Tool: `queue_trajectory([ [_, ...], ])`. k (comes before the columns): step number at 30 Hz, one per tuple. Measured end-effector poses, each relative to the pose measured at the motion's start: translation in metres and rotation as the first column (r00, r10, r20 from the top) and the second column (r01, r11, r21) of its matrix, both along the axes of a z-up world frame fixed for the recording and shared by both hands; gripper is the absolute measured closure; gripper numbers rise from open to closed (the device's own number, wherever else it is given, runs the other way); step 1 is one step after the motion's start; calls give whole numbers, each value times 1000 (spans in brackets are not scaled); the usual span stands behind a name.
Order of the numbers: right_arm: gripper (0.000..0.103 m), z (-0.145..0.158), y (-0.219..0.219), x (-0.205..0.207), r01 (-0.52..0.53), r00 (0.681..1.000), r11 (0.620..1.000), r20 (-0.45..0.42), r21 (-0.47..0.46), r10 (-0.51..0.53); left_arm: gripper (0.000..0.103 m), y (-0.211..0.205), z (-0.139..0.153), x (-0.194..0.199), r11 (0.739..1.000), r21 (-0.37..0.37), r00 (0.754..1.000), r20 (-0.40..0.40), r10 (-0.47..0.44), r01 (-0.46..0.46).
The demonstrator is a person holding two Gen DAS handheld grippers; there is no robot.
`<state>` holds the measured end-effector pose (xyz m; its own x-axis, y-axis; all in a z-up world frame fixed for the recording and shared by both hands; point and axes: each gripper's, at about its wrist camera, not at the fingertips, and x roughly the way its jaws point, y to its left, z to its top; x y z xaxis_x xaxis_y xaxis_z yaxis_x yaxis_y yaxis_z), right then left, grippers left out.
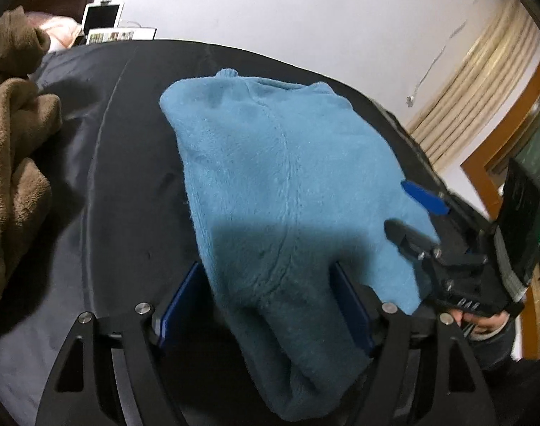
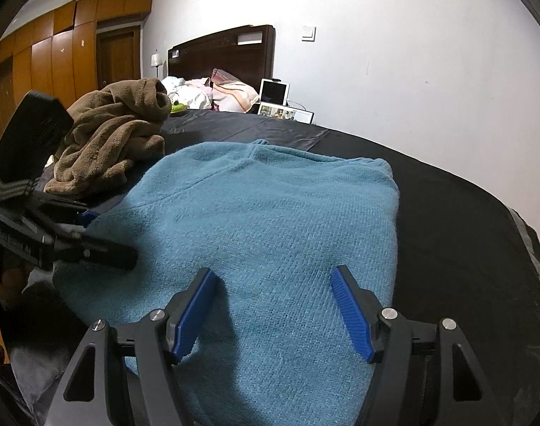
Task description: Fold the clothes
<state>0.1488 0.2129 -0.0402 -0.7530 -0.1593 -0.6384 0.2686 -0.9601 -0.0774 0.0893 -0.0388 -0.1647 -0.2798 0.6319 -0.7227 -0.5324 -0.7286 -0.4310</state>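
- Your left tool [image 1: 266,305] has its pads apart, with a fold of the blue fleece garment [image 1: 270,184] lying between them.
- Your right tool [image 2: 273,312] is spread wide over the garment's near edge.
- The garment lies folded at centre frame on the black bed cover [image 2: 447,213].
- Bare cover shows at right; a brown garment [image 2: 110,135] is heaped at upper left.

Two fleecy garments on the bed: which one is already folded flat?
The blue garment, lying smooth and squared between both tongs. The brown garment sits behind it to the left in a crumpled heap.
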Motion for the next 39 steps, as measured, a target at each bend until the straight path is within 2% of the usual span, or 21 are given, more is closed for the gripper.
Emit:
queue_trajectory([
  [4, 32, 0, -1, 0, 0, 1000, 1000, -1, -1, 0, 23, -8, 6, -21, 996, 76, 998, 48, 39, -43],
  [8, 30, 0, -1, 0, 0, 1000, 1000, -2, 4, 0, 22, -5, 3, -48, 986, 137, 986, 152, 70, -91],
  [10, 30, 0, -2, 0, 0, 1000, 1000, -2, 5, 0, 21, 2, 0, -55, 985, 151, 982, 183, 56, -84],
  [14, 29, 0, -3, 0, -1, 1000, 1000, -3, 4, 1, 21, 19, -8, -67, 986, 141, 976, 207, 59, -90],
  [16, 25, 0, -4, 1, -6, 1000, 1000, -2, 4, 6, 19, 20, -10, -68, 985, 150, 977, 206, 53, -86],
  [18, 15, -1, -7, 1, -18, 1000, 1000, 0, 11, 18, 18, 19, -10, -65, 983, 168, 978, 203, 41, -76],
  [22, 10, 2, -13, 7, -28, 999, 999, -26, 25, 29, 18, 17, -12, -64, 978, 204, 981, 191, 14, -53],
  [26, 10, 17, 17, 6, 8, 1000, 994, -23, -109, -10, 17, 17, -14, -67, 972, 233, 980, 197, -10, -37],
  [29, 10, 11, 47, -11, 58, 998, 973, 47, -225, -48, 16, 18, -15, -69, 964, 262, 977, 212, -21, -37],
  [33, 10, 5, 86, -33, 134, 986, 920, 146, -369, -85, 15, 23, -16, -71, 961, 273, 976, 217, -28, -33],
  [37, 10, -2, 123, -55, 214, 964, 845, 246, -490, -102, 14, 26, -18, -69, 962, 273, 977, 210, -34, -25],
  [39, 10, -6, 122, -61, 206, 962, 843, 262, -497, -81, 13, 29, -17, -69, 962, 273, 978, 205, -40, -18],
])
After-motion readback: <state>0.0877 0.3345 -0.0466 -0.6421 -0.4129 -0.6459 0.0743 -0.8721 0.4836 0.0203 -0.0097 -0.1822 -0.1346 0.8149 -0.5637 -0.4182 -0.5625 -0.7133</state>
